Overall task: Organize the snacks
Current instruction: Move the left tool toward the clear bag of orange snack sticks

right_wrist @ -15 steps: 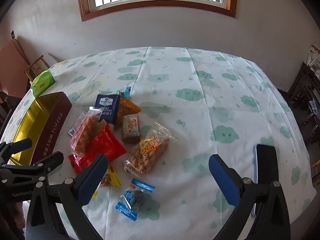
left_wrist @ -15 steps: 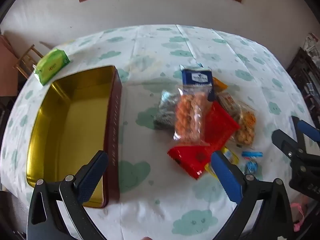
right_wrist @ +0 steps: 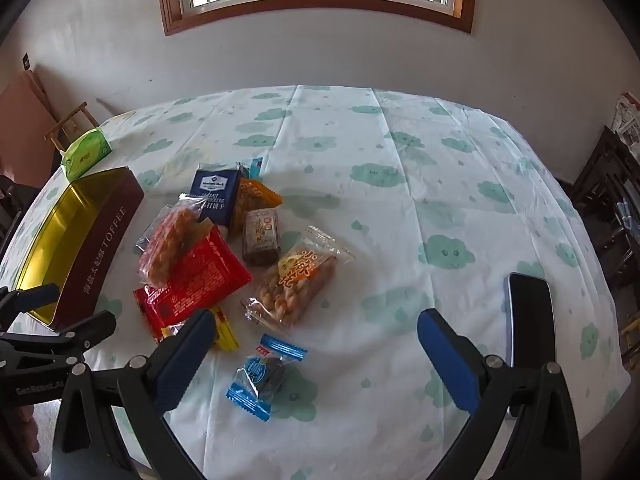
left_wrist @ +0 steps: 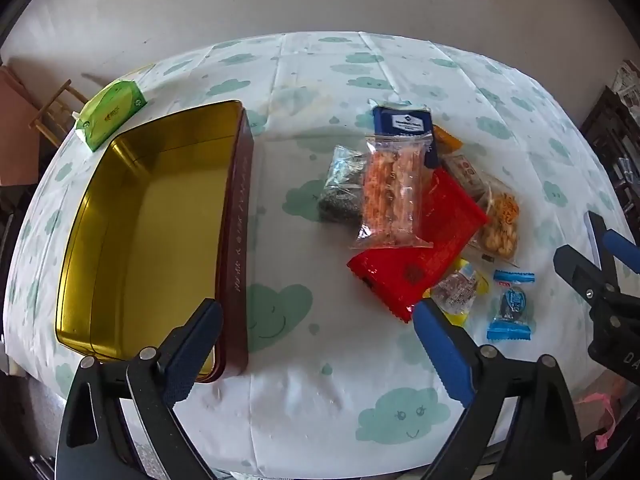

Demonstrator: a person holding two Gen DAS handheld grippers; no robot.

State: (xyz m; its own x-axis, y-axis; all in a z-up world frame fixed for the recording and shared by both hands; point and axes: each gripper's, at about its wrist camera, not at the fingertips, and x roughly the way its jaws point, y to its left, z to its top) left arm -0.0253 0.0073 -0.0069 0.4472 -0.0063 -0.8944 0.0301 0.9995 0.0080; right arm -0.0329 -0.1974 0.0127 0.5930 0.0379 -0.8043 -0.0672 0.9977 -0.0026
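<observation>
A pile of snack packets lies on the cloud-print tablecloth: a red packet [left_wrist: 420, 252] [right_wrist: 196, 280], a clear bag of orange snacks [left_wrist: 394, 192] [right_wrist: 170, 240], a dark blue cracker pack [left_wrist: 402, 122] [right_wrist: 216, 196], a bag of twisted biscuits [right_wrist: 296, 280] and a small blue-wrapped candy [left_wrist: 512, 306] [right_wrist: 262, 376]. An open maroon tin with a gold inside [left_wrist: 152, 216] [right_wrist: 92, 240] stands left of the pile, nothing in it. My left gripper [left_wrist: 316, 348] hovers open between tin and pile. My right gripper [right_wrist: 316, 356] hangs open over the blue candy, holding nothing.
A green tissue pack [left_wrist: 112, 114] [right_wrist: 86, 154] sits at the table's far left corner. A black phone [right_wrist: 528, 316] lies near the right edge. A wooden chair [right_wrist: 70, 124] stands behind the table on the left, dark furniture [right_wrist: 612, 184] on the right.
In the left wrist view everything has slid a little upward and left, so the left gripper has drifted slightly. The right view is nearly unchanged. Both grippers stay open.
</observation>
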